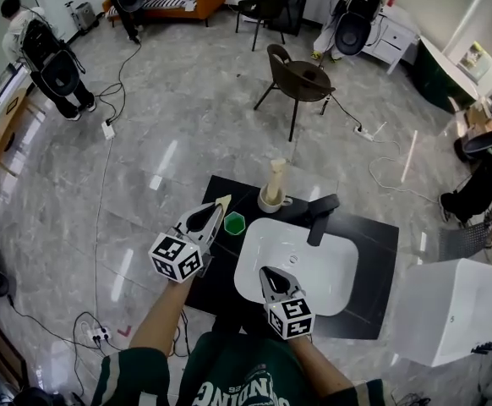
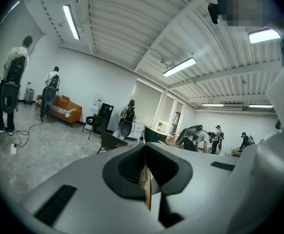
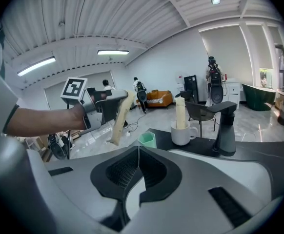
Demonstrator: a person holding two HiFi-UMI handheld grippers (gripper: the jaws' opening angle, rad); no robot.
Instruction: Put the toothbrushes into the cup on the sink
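A cream toothbrush [image 1: 223,201] hangs above the black counter's left part, with my left gripper [image 1: 215,212] shut on it. In the left gripper view its edge [image 2: 145,182] shows between the closed jaws of the left gripper [image 2: 145,147]. From the right gripper view the toothbrush [image 3: 118,123] slants down from the left gripper [image 3: 103,104], left of the cup. A white cup [image 1: 271,200] stands behind the sink [image 1: 259,235] with another cream toothbrush [image 1: 276,178] upright in it. My right gripper [image 1: 267,271] is over the basin, shut and empty, also seen as closed jaws [image 3: 138,148].
A small green hexagonal cup [image 1: 234,222] sits on the counter left of the basin. A black faucet [image 1: 322,216] stands at the basin's back right. A white box [image 1: 449,311] is to the right. Chairs, cables and people stand on the floor beyond.
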